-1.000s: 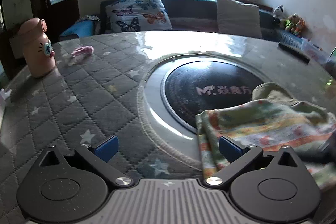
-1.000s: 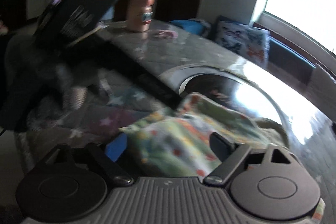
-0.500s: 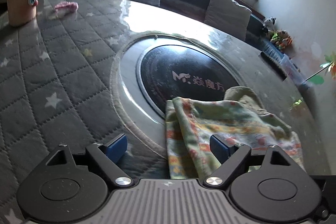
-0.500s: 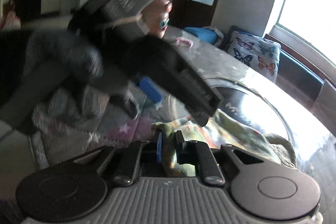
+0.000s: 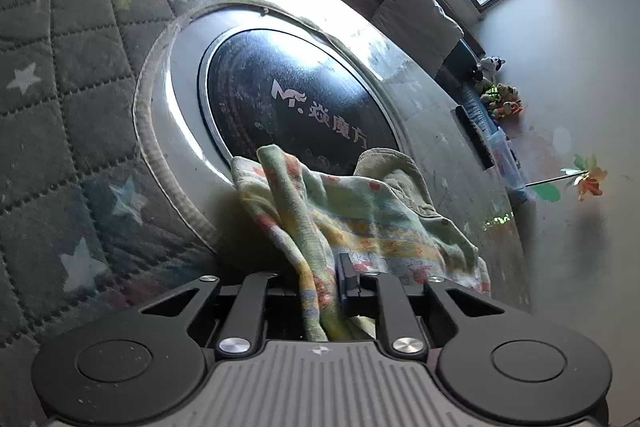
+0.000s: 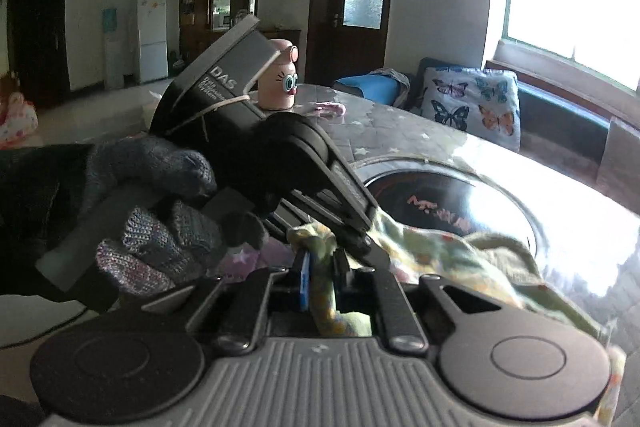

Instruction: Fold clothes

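Note:
A small flowered green and orange garment (image 5: 360,211) lies bunched on the round table by the dark glass hotplate (image 5: 296,99). My left gripper (image 5: 324,287) is shut on its near edge, and the cloth runs between the fingers. My right gripper (image 6: 320,275) is shut on the same garment (image 6: 440,251), close beside the left gripper. The left gripper's body and the gloved hand (image 6: 156,211) holding it fill the left of the right wrist view.
A grey quilted star cover (image 5: 60,87) covers the table. A pink bottle with cartoon eyes (image 6: 280,79) and a small pink item (image 6: 328,107) sit at the far side. A dark remote (image 5: 472,135) lies near the table's right edge. A sofa with a butterfly cushion (image 6: 472,99) stands behind.
Both grippers were open a second ago. The right one closed on the garment first, then the left moved in and closed on its near edge, which has lifted.

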A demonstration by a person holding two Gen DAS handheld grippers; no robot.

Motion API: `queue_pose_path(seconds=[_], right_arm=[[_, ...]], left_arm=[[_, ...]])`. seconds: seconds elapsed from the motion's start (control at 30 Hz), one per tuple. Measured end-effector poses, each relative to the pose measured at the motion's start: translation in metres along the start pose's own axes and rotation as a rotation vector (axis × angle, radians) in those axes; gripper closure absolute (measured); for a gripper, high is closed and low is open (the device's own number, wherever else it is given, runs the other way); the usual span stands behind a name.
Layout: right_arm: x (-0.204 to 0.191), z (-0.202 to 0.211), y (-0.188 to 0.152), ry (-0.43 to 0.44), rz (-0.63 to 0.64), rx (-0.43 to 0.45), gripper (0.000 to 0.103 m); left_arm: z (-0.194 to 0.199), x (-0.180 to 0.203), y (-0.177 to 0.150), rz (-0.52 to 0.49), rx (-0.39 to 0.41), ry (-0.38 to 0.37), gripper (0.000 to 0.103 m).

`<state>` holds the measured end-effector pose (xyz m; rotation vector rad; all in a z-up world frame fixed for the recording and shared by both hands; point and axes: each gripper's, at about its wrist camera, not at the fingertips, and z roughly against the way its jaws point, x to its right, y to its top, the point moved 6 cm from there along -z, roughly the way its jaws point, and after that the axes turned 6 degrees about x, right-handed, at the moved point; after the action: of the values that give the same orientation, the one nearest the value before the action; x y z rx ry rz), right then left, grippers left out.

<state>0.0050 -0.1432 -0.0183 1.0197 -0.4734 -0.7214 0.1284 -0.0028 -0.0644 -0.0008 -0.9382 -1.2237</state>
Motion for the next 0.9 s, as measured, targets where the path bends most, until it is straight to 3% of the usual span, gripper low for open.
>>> queue_pose_path(seconds=[0.03, 0.1, 0.37, 0.5, 0.63, 0.7, 0.73, 0.8, 0.9], right_arm=[[0.005, 0.004, -0.001, 0.001, -0.02, 0.002, 0.083], [0.023, 0.013, -0.005, -0.035, -0.057, 0.006, 0.083], [0.138, 0.027, -0.034, -0.349, -0.191, -0.044, 0.08], [0.183, 0.025, -0.065, -0.437, -0.297, -0.083, 0.08], [0.208, 0.036, -0.087, -0.549, -0.311, -0.11, 0.08], [0.218, 0.048, -0.092, -0.553, -0.378, -0.099, 0.077], [0.222, 0.051, -0.094, -0.547, -0.416, -0.092, 0.067], [0.229, 0.055, -0.098, -0.528, -0.489, -0.077, 0.059], [0.234, 0.055, -0.103, -0.463, -0.598, -0.055, 0.058]], left_arm=[[0.001, 0.001, 0.001, -0.008, 0.002, 0.006, 0.088], [0.0, 0.002, 0.002, -0.02, 0.004, 0.019, 0.089], [0.001, 0.005, 0.0, -0.06, 0.017, 0.042, 0.089], [-0.001, 0.008, 0.0, -0.078, 0.019, 0.053, 0.089], [0.0, 0.01, 0.002, -0.094, 0.025, 0.064, 0.089], [0.0, 0.011, 0.002, -0.106, 0.029, 0.07, 0.089], [-0.001, 0.013, 0.002, -0.115, 0.031, 0.074, 0.089], [-0.001, 0.015, 0.003, -0.133, 0.036, 0.082, 0.089], [-0.001, 0.019, 0.004, -0.153, 0.042, 0.092, 0.089]])
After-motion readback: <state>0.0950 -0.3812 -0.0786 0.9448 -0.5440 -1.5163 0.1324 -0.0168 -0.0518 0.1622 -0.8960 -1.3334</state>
